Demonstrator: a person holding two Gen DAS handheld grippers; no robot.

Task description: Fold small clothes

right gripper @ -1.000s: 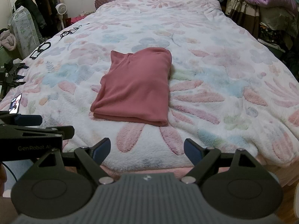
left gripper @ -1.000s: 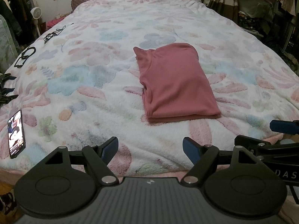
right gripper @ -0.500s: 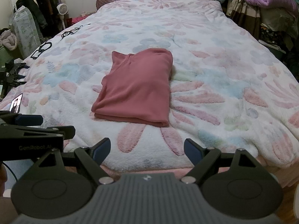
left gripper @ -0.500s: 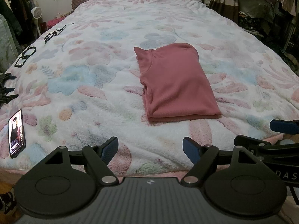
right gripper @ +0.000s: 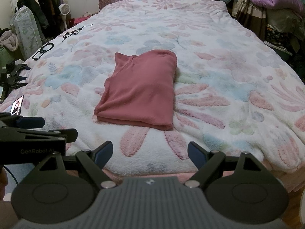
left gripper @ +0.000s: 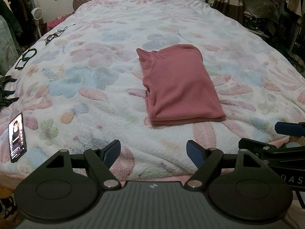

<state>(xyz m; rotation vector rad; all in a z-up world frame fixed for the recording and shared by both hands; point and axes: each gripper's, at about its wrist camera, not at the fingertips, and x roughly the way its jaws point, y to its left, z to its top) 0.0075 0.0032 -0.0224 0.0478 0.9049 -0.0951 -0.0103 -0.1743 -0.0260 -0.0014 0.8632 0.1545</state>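
Note:
A dusty pink top [left gripper: 181,87] lies folded into a neat rectangle on the floral fleece blanket [left gripper: 95,87] of the bed; it also shows in the right wrist view [right gripper: 141,91]. My left gripper [left gripper: 153,150] is open and empty, held back at the bed's near edge, well short of the top. My right gripper [right gripper: 150,151] is open and empty too, at the same near edge. The right gripper's side shows at the right of the left wrist view [left gripper: 286,131]. The left gripper's side shows at the left of the right wrist view [right gripper: 32,126].
A lit phone [left gripper: 17,137] lies on the blanket at the near left. Black cables [left gripper: 55,34] and a black strap [left gripper: 25,58] lie along the left edge. Piled bedding and clothes [right gripper: 274,3] crowd the right side; a clothes rack [right gripper: 38,9] stands left.

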